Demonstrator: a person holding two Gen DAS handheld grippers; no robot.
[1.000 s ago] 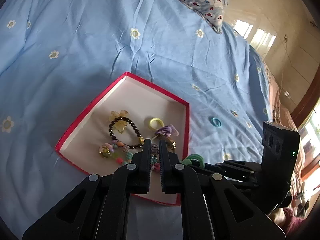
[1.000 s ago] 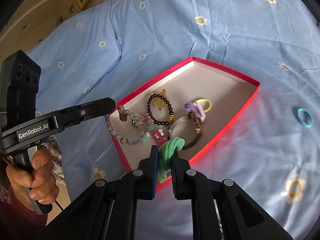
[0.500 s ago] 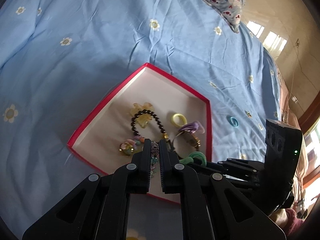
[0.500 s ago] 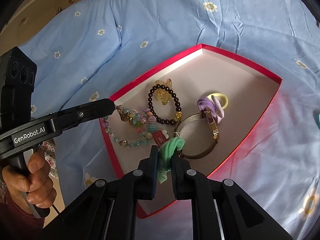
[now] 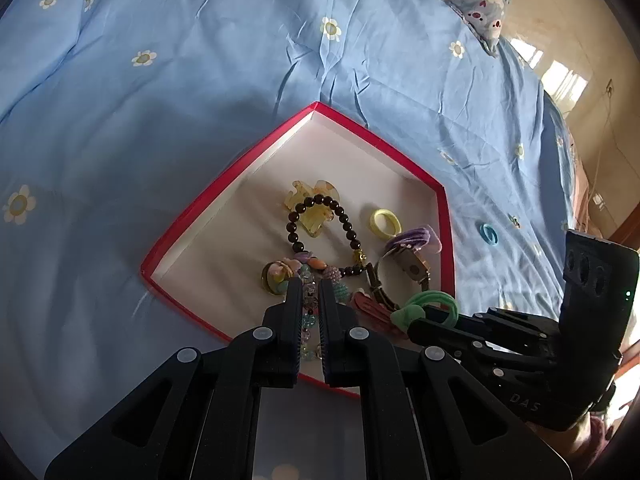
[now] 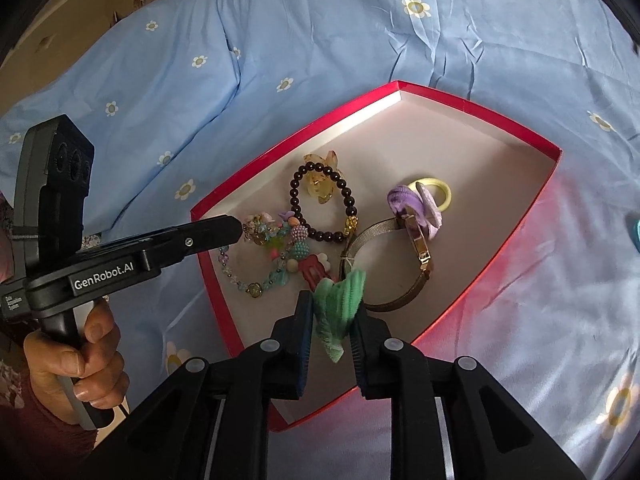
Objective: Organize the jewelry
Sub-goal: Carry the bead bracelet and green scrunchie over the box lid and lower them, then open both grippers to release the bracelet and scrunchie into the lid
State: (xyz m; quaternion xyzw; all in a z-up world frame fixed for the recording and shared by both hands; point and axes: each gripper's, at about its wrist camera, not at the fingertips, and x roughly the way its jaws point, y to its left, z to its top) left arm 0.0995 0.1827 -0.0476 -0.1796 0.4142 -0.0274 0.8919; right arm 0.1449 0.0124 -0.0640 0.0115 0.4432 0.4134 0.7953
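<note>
The right gripper (image 6: 329, 312), jaws just opening, is loosening around the green fabric hair tie (image 6: 338, 308), hanging directly over the red-rimmed cardboard box (image 6: 476, 104).

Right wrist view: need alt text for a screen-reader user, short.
The right gripper, its jaws just opening, has a green hair tie between them above a red box on a blue flowered bedsheet. The box holds a dark bead bracelet, a watch, a yellow hair tie and colourful beads. The left gripper reaches in from the left, held by a hand.
</note>
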